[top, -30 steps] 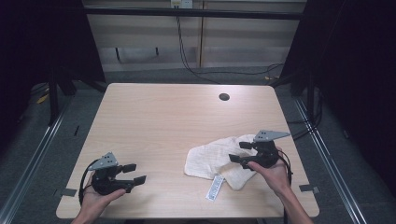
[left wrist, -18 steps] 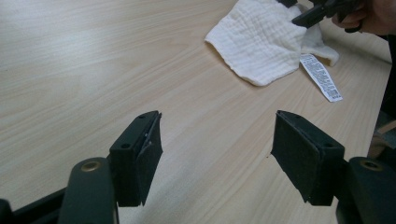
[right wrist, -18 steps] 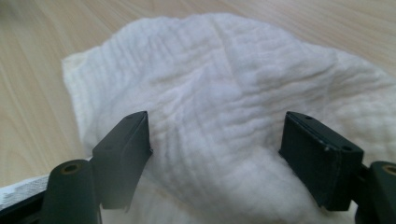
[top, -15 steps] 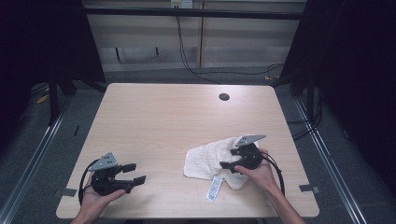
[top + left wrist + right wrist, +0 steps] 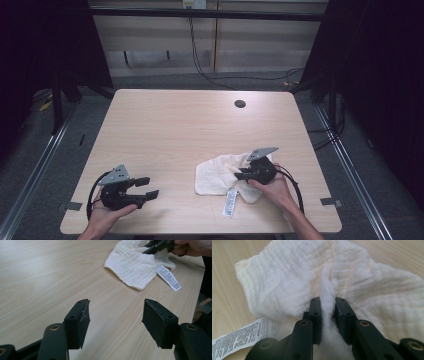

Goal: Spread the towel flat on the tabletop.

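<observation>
Well to the left of the white cloth [image 5: 225, 175], the left gripper [image 5: 148, 187] rests low over the bench [image 5: 175, 130] with jaws spread and nothing between them, hand cupped beneath it. On the cloth's right part, the right gripper [image 5: 328, 315] has just been closing and now pinches a raised ridge of fabric. The pinch looks best kept firm and lifted slowly, so the fold doesn't slip free.
</observation>
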Tool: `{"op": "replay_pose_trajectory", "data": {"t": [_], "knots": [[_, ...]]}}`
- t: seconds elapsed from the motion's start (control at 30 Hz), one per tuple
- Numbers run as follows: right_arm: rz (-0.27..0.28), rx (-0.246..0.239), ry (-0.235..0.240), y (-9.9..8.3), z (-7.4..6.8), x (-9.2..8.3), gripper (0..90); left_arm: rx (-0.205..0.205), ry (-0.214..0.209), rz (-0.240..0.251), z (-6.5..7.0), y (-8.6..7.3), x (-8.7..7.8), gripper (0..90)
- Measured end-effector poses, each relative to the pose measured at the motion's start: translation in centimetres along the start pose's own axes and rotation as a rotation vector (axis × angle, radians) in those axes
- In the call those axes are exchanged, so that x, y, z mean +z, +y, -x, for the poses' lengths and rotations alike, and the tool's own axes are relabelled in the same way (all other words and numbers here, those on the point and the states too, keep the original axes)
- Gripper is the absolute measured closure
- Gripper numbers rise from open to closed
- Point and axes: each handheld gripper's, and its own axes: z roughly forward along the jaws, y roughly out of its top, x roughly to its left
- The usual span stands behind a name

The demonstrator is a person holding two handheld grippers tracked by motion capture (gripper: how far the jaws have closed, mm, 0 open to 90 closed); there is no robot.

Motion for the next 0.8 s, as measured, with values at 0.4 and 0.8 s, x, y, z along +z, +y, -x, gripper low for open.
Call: {"op": "replay_pose_trajectory", "data": {"t": [0.4,0.8], "knots": [[0.003,-0.001,0.046,1.1,-1.3,1.4,77.9,-0.013,0.003,-0.006,-0.3,0.0,0.3,38.2],[0.014,-0.026,0.121,2.3,-3.4,2.9,62.8,-0.013,-0.002,-0.018,-0.3,0.0,0.3,37.5]]}}
